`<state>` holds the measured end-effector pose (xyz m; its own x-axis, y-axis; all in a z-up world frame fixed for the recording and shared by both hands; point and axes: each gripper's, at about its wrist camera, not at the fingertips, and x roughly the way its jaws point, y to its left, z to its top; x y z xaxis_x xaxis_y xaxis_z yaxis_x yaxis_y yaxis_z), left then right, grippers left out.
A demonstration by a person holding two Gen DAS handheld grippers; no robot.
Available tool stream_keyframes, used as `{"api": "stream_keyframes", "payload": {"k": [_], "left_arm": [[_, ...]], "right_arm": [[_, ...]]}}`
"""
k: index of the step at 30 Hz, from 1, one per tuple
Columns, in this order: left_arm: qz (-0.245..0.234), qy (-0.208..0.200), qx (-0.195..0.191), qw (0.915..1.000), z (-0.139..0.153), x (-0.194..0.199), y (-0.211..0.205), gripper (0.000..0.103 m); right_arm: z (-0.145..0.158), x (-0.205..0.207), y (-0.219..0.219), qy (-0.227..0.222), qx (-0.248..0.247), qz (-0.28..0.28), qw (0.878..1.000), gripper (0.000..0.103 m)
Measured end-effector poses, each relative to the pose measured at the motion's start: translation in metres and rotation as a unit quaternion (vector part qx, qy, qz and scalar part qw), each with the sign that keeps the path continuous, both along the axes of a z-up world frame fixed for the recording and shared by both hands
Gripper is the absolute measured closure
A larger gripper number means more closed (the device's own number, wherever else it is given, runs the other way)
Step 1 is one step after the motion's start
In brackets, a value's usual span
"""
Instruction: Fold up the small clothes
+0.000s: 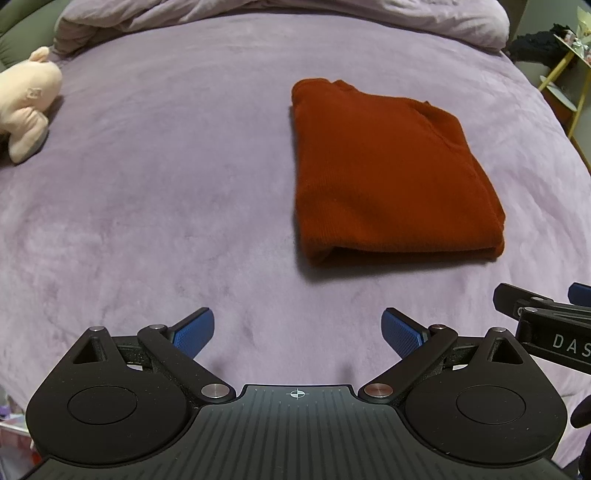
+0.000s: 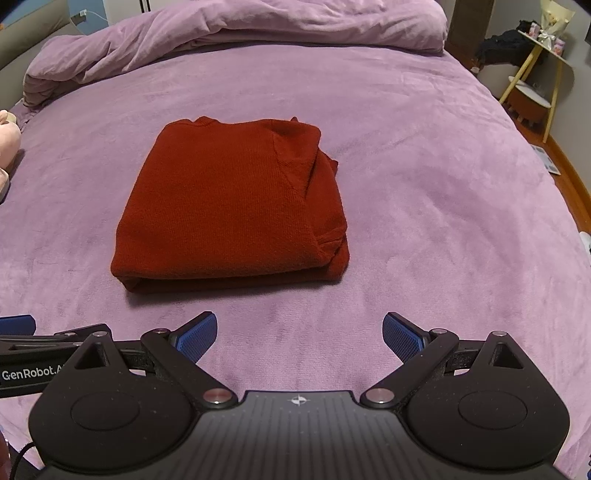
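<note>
The rust-red knitted garment (image 2: 229,206) lies folded square on the purple plush bed (image 2: 424,184); both hand-held grippers, left (image 1: 297,330) and right (image 2: 299,334), hover spread and empty. Folding looks finished; next, perhaps only tidying the right edge.

bare bedspread (image 2: 424,206) flanks folded red sweater (image 2: 229,206); bunched duvet (image 2: 229,33) behind, plush toy (image 1: 26,103) far left.

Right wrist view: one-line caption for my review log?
Open right claw hovers before a folded rust-red sweater lying on the purple bedspread; nothing gripped.
</note>
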<state>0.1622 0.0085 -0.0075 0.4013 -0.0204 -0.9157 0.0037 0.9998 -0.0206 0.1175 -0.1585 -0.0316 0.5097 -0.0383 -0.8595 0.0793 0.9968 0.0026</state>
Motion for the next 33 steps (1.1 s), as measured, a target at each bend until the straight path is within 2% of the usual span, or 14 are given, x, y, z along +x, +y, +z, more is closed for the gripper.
{"api": "stream_keyframes", "payload": {"k": [33], "left_arm": [[-0.006, 0.009, -0.008, 0.9999, -0.0061, 0.0016, -0.003, 0.003]], "right_arm": [[0.0004, 0.0002, -0.0038, 0.001, 0.009, -0.007, 1.0, 0.006]]}}
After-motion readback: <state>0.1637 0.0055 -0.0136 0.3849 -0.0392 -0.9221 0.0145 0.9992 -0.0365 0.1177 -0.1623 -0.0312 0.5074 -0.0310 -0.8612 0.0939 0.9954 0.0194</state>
